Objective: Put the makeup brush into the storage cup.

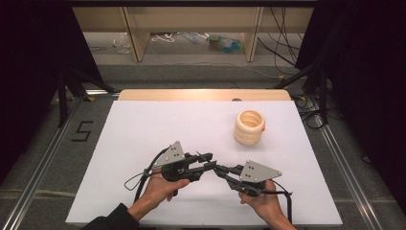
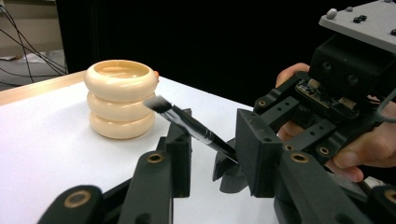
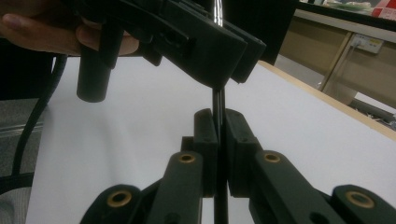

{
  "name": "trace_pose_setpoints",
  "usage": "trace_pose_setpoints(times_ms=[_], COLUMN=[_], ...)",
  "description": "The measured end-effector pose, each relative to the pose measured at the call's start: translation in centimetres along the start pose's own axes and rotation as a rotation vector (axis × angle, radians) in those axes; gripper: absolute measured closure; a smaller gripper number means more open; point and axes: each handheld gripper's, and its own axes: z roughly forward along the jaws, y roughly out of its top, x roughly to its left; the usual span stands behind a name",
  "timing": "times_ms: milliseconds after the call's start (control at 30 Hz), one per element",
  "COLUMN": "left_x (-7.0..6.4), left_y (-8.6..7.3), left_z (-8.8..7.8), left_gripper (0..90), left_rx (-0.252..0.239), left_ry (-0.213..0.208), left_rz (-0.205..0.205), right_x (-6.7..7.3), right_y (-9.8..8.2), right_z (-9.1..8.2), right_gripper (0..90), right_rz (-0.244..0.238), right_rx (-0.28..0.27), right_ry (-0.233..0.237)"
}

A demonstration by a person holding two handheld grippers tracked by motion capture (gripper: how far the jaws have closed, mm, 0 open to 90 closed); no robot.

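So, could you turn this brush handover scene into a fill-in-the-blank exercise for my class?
1. The right gripper is ___ on the brush.
2. The holder is a stack of ___ cream rings.
3. The holder stands on a ___ table.
4. The fingers of the left gripper stand either side of the ___, not pressing it.

Missing words: shut; three; white; brush

Cream ringed holder [image 1: 249, 127] upright on white table [image 1: 143, 139].
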Motion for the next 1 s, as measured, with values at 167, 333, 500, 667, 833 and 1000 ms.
trace_pose_setpoints(times_ms=[167, 333, 500, 667, 833, 1000], left_x=[0.13, 0.17, 0.14, 0.04, -0.05, -0.03], left_y=[-0.08, -0.1, -0.13, -0.08, -0.02, 0.17], left_z=[-0.01, -0.02, -0.02, 0.0, -0.09, -0.2], left_gripper=[71.0, 73.4, 77.8, 83.0, 85.1, 85.2], left_rx=[-0.007, -0.01, -0.023, -0.03, -0.036, -0.041], left_ry=[-0.018, -0.035, -0.065, -0.111, -0.12, -0.105], left_rz=[-0.016, -0.013, -0.029, -0.041, -0.069, -0.058], right_x=[-0.03, -0.06, -0.01, 0.02, 0.01, -0.08], right_y=[-0.03, -0.06, -0.05, -0.07, 0.02, 0.17], right_z=[0.01, -0.02, -0.05, 0.03, -0.09, -0.21], right_gripper=[85.1, 85.1, 85.1, 84.8, 84.1, 76.8], right_rz=[-0.002, -0.01, -0.013, -0.028, -0.029, -0.009], right_rx=[0.002, 0.004, 0.015, 0.002, -0.002, -0.016], right_ry=[0.004, 0.009, 0.026, 0.02, 0.028, 0.017])
